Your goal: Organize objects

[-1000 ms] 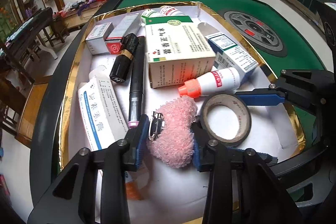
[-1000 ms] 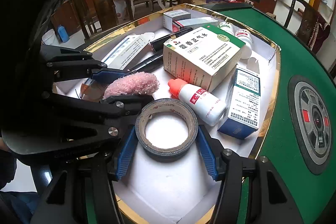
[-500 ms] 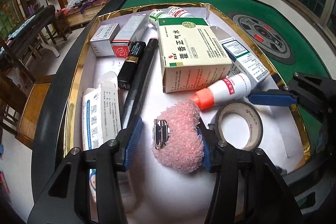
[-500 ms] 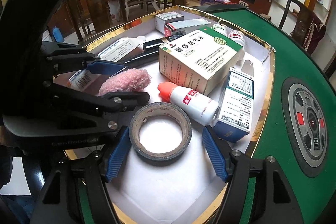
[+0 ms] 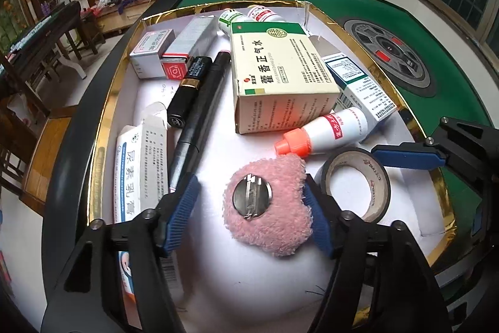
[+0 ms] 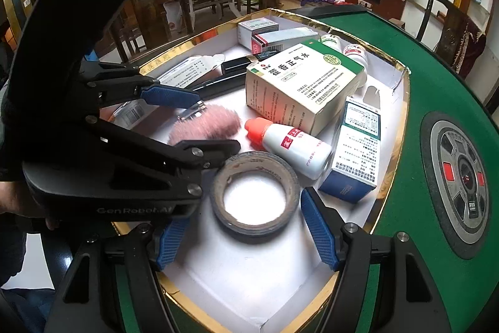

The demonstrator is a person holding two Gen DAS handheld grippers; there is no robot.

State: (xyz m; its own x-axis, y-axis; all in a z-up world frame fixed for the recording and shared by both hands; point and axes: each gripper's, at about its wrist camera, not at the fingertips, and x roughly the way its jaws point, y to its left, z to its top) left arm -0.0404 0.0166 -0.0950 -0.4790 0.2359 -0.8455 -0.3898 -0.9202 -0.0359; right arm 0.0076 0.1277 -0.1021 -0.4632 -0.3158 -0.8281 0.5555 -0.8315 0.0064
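Left hand-held gripper (image 5: 249, 208): I am opening its jaws; the pink plush pad (image 5: 268, 208) is lying flat between them, its right edge brushing the right finger, a clear gap showing on the left.
Pink plush pad: it is resting on the white floor of the gold-rimmed tray (image 5: 103, 120) with its round metal clasp (image 5: 252, 198) facing up, which suggests I am letting it go here, not picking it up.
Right hand-held gripper (image 6: 246, 236): I am holding its jaws apart; the tape roll (image 6: 255, 195) is sitting just ahead of and between the fingertips, neither pad pressing on it.
Tape roll: it is lying flat, hole upward, so it is unlikely to roll off.
Ahead of both grippers: the orange-capped bottle (image 6: 290, 147) is lying on its side, leaning against the large green-and-cream box (image 6: 299, 83); a blue-and-white box (image 6: 355, 149) is lying to the right of the bottle.
Far left of the left gripper: a black pen (image 5: 199, 117), a black lipstick tube (image 5: 187, 89) and a white carton (image 5: 143, 170) are lying side by side.
Tray: it is sitting on the green desk (image 6: 436, 58), gathering the loose things in one place.
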